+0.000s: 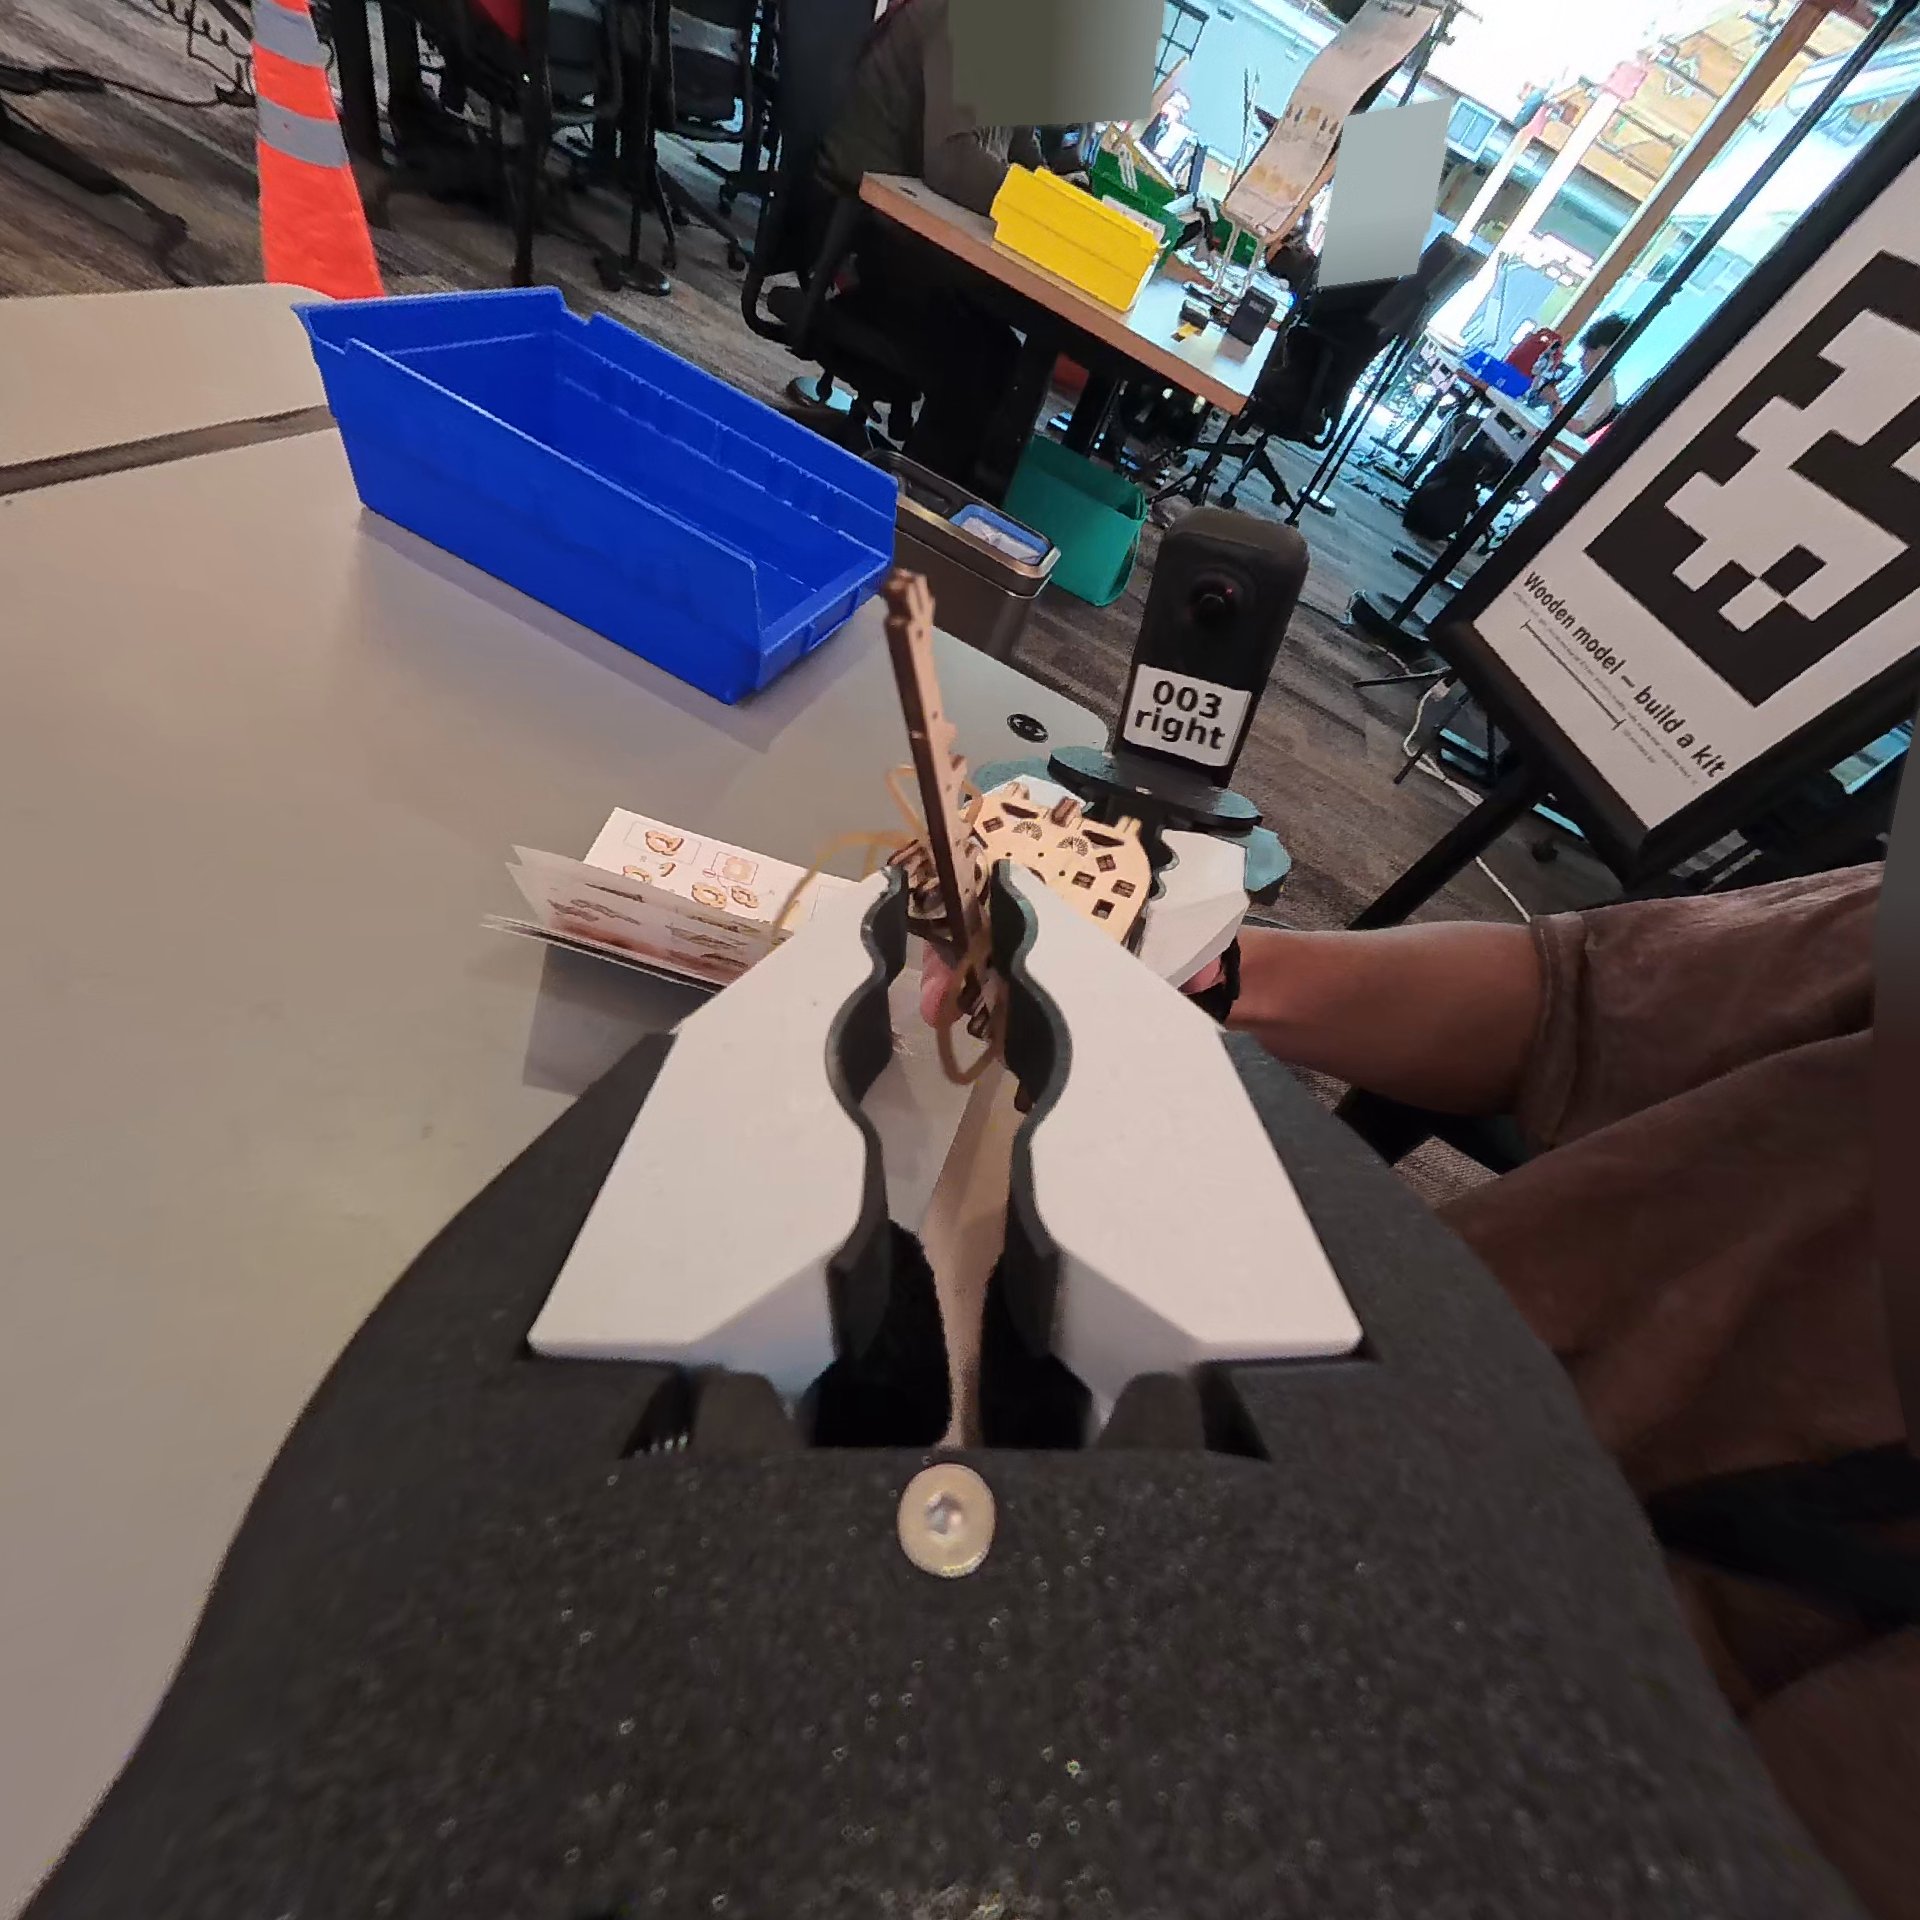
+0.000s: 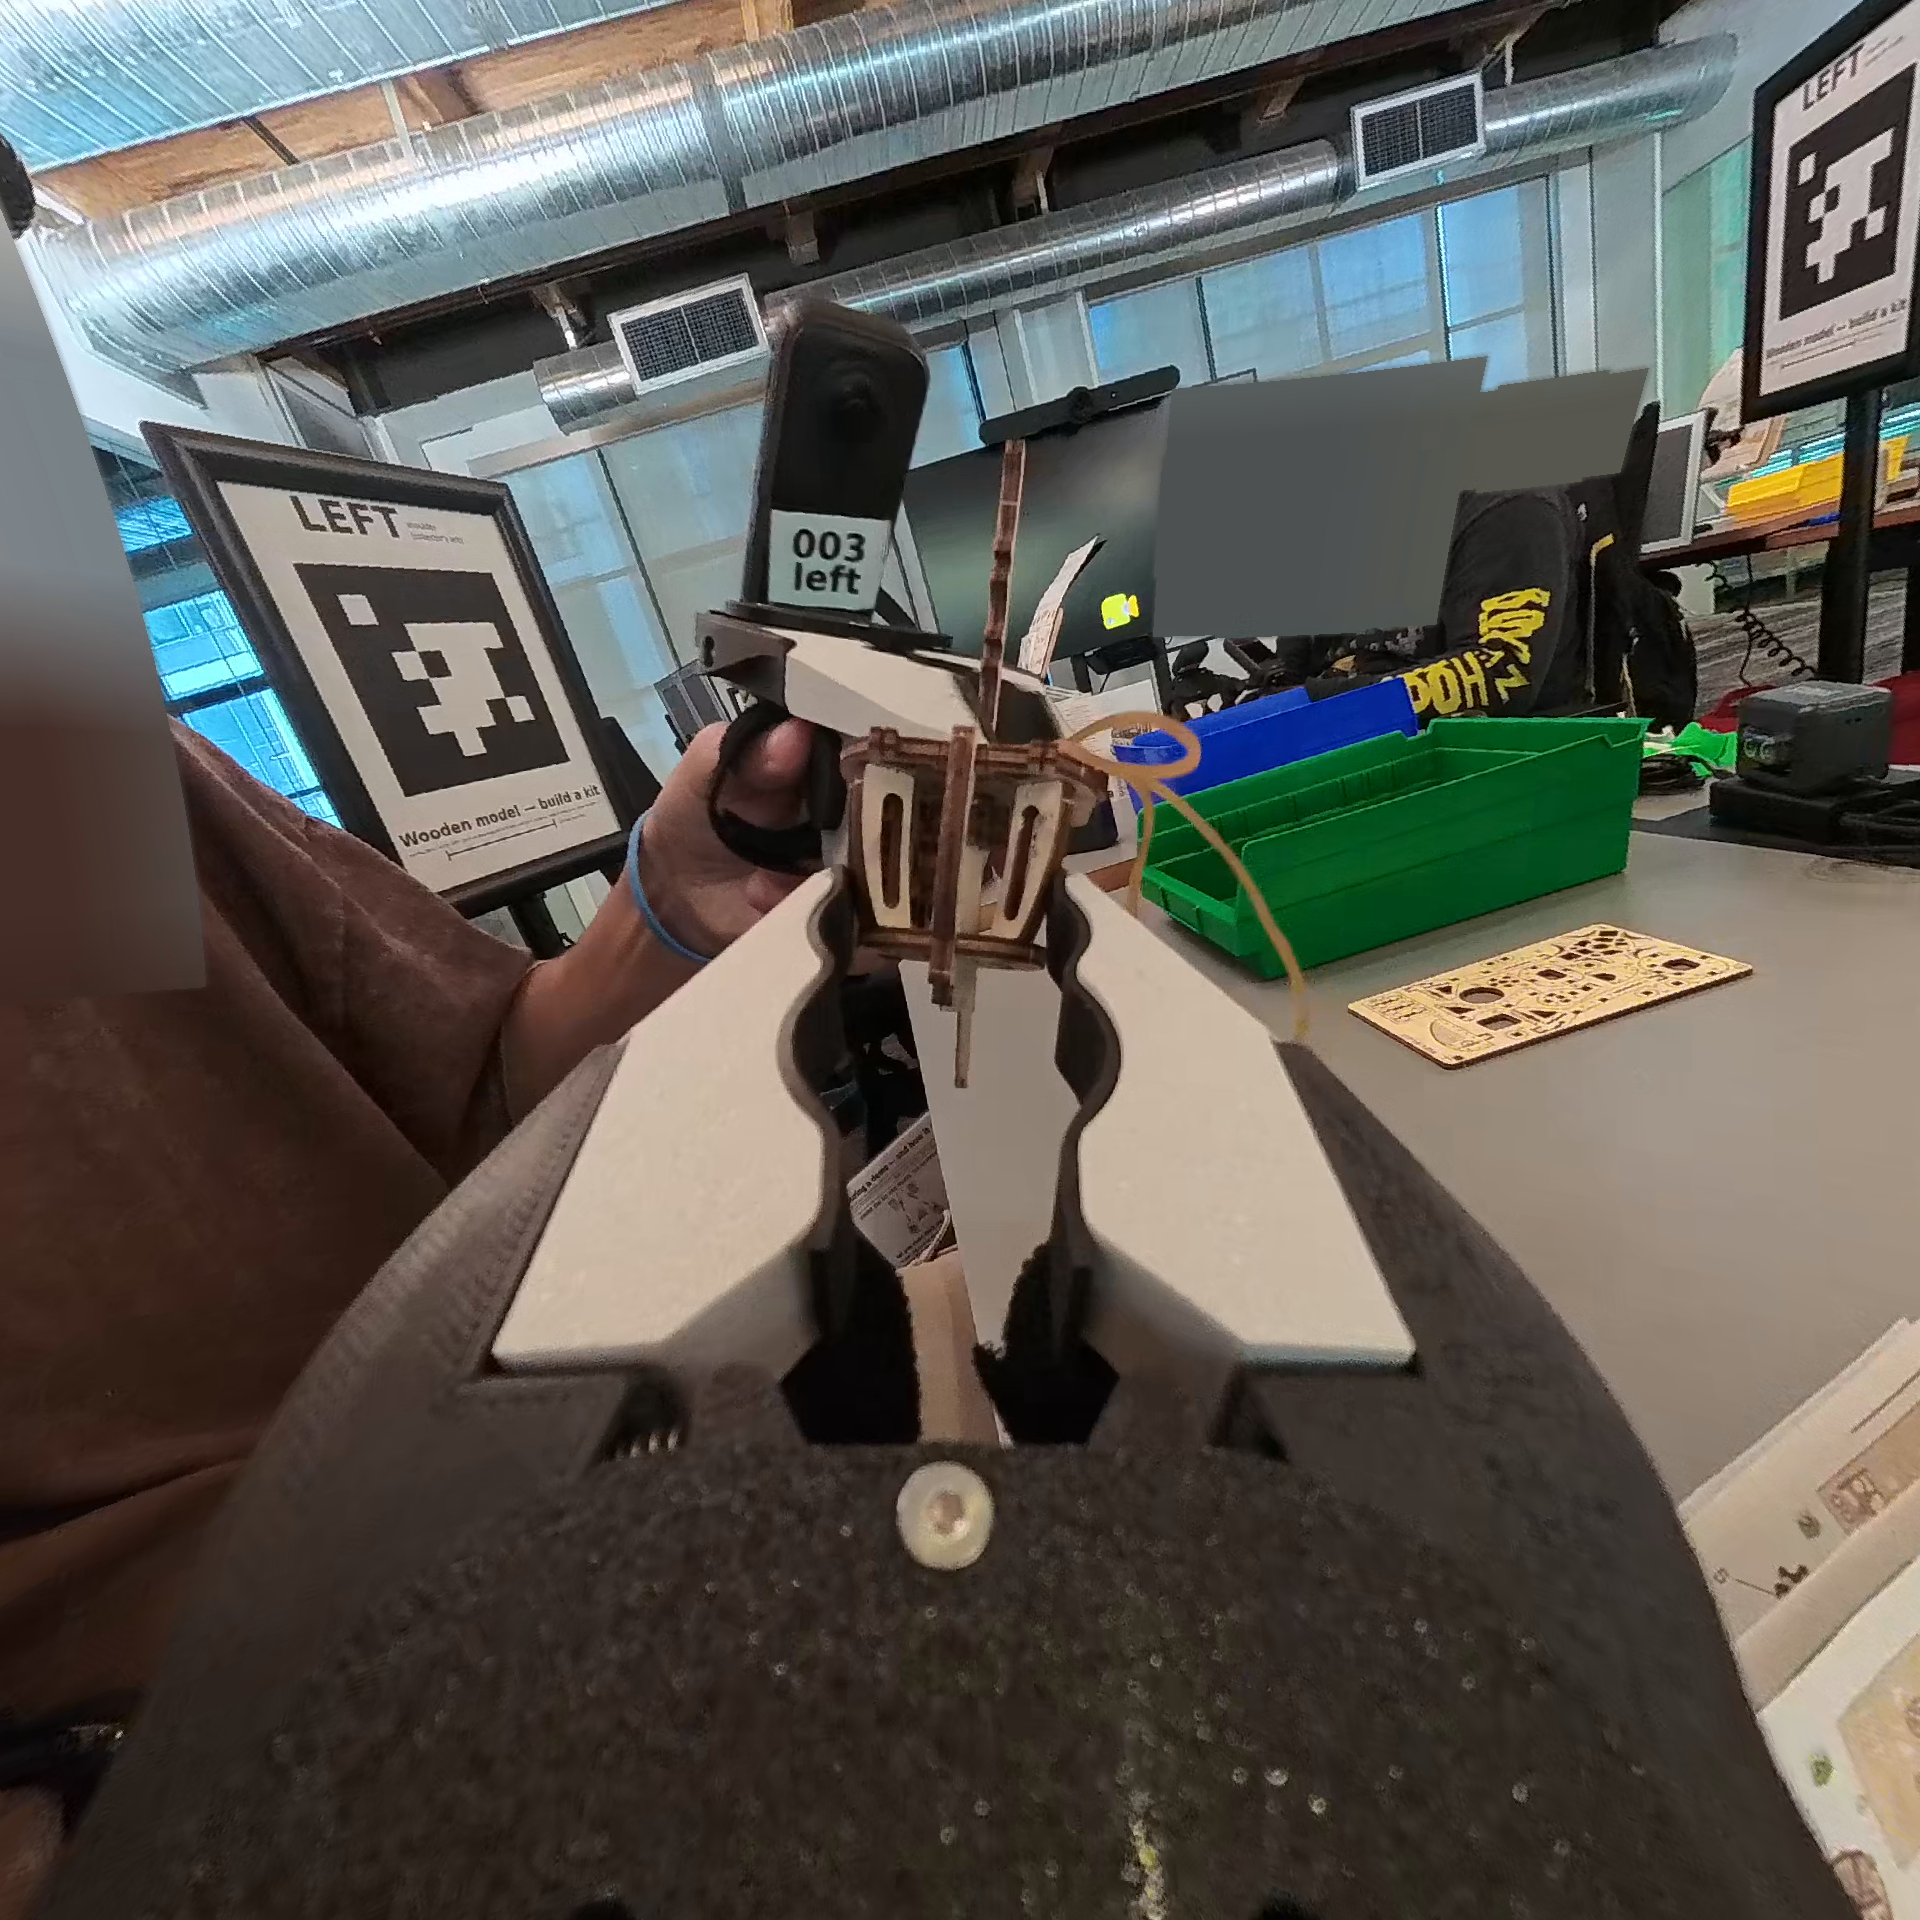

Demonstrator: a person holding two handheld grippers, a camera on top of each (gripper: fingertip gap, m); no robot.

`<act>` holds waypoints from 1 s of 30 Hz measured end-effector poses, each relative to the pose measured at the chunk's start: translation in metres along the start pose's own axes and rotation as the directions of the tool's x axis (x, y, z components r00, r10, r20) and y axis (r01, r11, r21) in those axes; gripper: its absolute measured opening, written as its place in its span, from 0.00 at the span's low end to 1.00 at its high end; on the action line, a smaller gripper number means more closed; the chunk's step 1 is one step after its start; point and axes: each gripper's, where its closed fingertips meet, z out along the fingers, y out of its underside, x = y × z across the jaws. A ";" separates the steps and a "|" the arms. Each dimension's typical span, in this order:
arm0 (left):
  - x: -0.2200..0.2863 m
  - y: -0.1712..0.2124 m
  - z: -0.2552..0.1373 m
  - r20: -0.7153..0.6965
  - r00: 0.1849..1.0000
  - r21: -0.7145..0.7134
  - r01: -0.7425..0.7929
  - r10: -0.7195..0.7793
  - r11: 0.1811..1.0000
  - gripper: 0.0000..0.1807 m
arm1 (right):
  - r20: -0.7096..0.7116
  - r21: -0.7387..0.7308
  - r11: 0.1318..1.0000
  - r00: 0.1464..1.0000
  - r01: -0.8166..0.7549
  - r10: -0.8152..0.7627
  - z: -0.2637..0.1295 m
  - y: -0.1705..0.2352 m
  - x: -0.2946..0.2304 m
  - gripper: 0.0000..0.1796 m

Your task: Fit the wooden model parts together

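Observation:
My left gripper (image 1: 940,914) is shut on the lower end of a thin notched wooden strip (image 1: 930,748) that stands upright. My right gripper (image 2: 951,904) is shut on a small wooden model body (image 2: 956,862) with slotted pale panels. The two are held together above the table edge, and the strip (image 2: 1003,561) passes down through the body's middle. A tan rubber band (image 2: 1143,753) hangs off the body to the right. The model body (image 1: 1060,852) and the right gripper (image 1: 1195,914) show just beyond my left fingertips. The left gripper (image 2: 883,675) sits behind the body in the right wrist view.
A blue bin (image 1: 582,468) and an instruction booklet (image 1: 644,904) lie on the grey table (image 1: 208,831). A green bin (image 2: 1403,831), a wooden parts sheet (image 2: 1548,987) and instruction sheets (image 2: 1829,1558) lie to the right. Marker boards (image 2: 416,665) stand on stands around the table. The tips of both grippers are at nearly the same place.

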 end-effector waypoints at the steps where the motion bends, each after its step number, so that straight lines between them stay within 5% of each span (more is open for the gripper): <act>1: 0.000 0.000 0.000 -0.004 1.000 -0.002 0.004 -0.004 1.000 0.07 | 0.001 -0.002 1.000 1.000 0.001 -0.001 0.000 0.000 0.000 0.20; 14: 0.000 -0.001 0.002 -0.031 0.999 0.017 0.006 -0.005 1.000 0.06 | 0.003 -0.002 1.000 1.000 0.012 -0.012 0.000 0.000 -0.001 0.20; 23: 0.022 -0.020 -0.013 -0.392 0.915 0.165 0.174 -0.097 0.971 0.06 | 0.156 0.008 0.991 0.979 -0.132 0.129 -0.001 -0.005 -0.018 0.20; 30: 0.029 -0.010 -0.009 -0.425 0.903 0.133 0.126 -0.058 0.983 0.05 | 0.235 -0.027 0.970 0.941 -0.243 0.242 -0.007 -0.007 -0.020 0.20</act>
